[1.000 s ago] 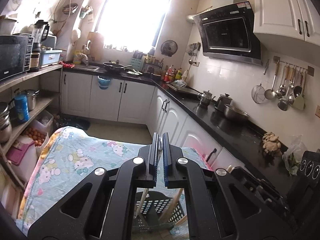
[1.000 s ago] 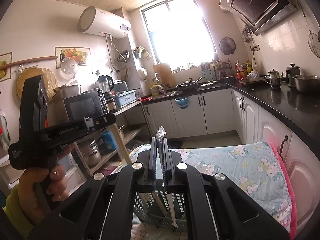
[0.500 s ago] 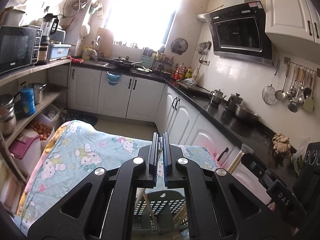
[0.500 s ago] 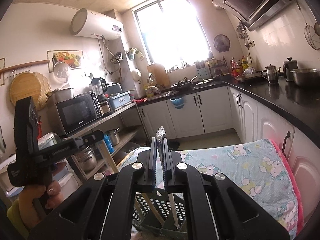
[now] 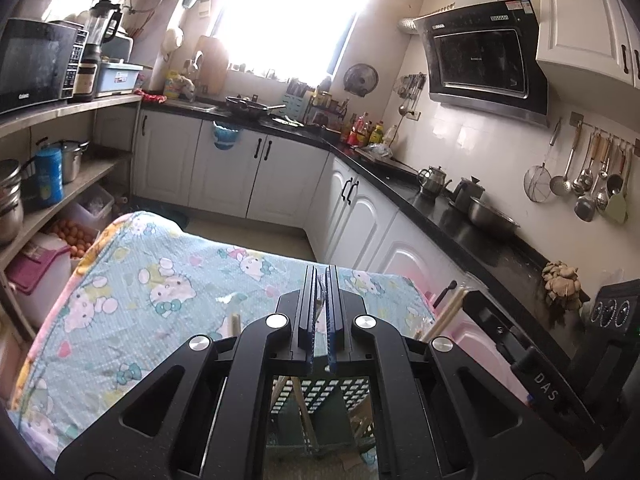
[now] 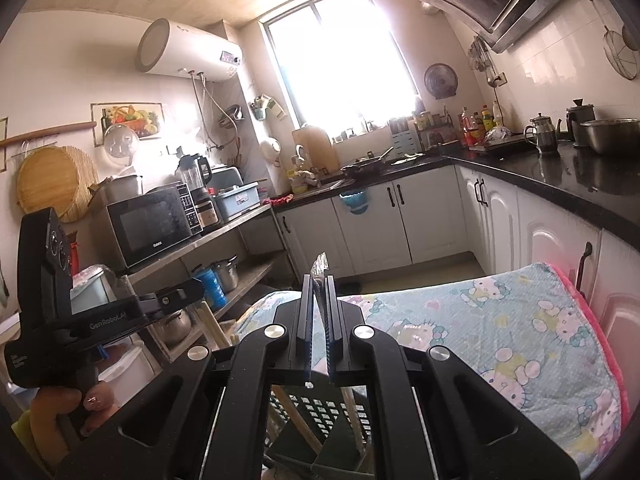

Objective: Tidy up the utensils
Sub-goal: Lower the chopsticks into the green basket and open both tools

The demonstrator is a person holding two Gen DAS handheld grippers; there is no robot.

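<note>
1. Left wrist view: dark slotted utensil basket (image 5: 320,396) sits directly under the gripper body, on the cartoon-print tablecloth (image 5: 132,292). Wooden chopsticks (image 5: 302,400) lean inside it.
2. Left gripper (image 5: 319,312) has its fingers pressed together, with a thin clear-wrapped item (image 5: 320,300) pinched in the slot; can't tell what the item is.
3. More pale chopstick ends (image 5: 450,312) stick up just right of the left gripper, beside the black body of the right gripper (image 5: 532,360).
4. Right wrist view: same basket (image 6: 320,416) below the right gripper (image 6: 319,312), chopsticks (image 6: 298,420) slanted in it.
5. Right gripper is closed tight on a clear plastic sleeve (image 6: 321,268) that pokes up past the fingertips; contents not legible.
6. Left gripper body (image 6: 100,320) visible at left, held by a hand (image 6: 60,412), with chopsticks (image 6: 212,324) sticking out under it.
7. Surroundings: black countertop (image 5: 460,232) with white cabinets to the right, microwave (image 6: 150,228) on the shelf to the left.
</note>
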